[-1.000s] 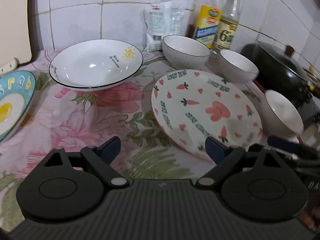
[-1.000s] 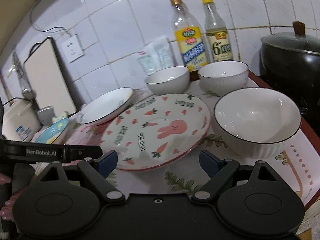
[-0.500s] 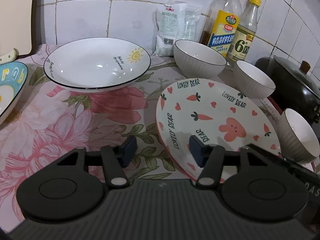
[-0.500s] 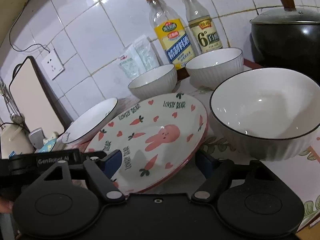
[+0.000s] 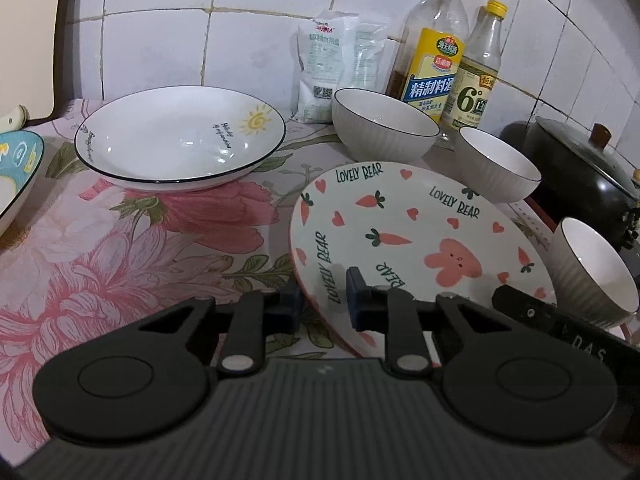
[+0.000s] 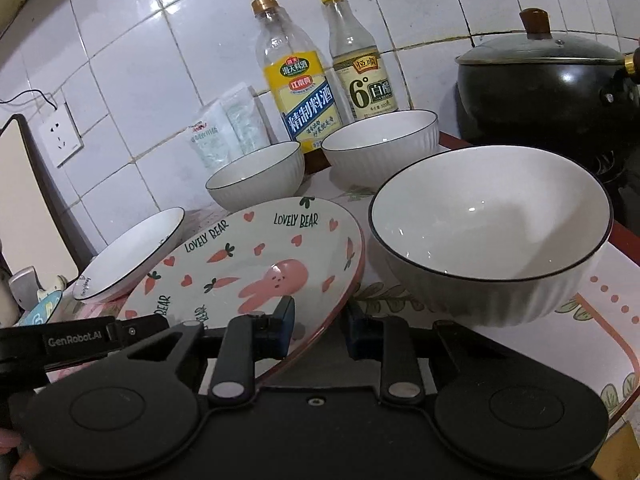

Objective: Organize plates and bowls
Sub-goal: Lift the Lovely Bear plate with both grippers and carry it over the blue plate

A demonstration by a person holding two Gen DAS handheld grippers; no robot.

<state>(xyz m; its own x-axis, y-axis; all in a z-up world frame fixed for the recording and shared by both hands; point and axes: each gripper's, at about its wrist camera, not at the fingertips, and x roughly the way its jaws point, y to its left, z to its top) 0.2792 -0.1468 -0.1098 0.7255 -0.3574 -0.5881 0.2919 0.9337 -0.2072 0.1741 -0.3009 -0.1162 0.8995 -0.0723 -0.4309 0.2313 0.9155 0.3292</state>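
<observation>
The bunny-and-carrot plate lies on the flowered cloth between both grippers. My left gripper has its jaws closing on the plate's near left rim, one pad on top and one outside. The jaws of my right gripper are closing on the opposite rim. A sun-print plate sits behind on the left, with a blue plate at the far left. Three white ribbed bowls stand behind and to the right of the plate.
Two bottles and white packets line the tiled wall. A black lidded pot stands at the right. A pale board and a wall socket are at the left.
Both grippers moved forward and down to the bunny plate. Their jaws went from wide open to narrow, closing on opposite rims of the plate.
</observation>
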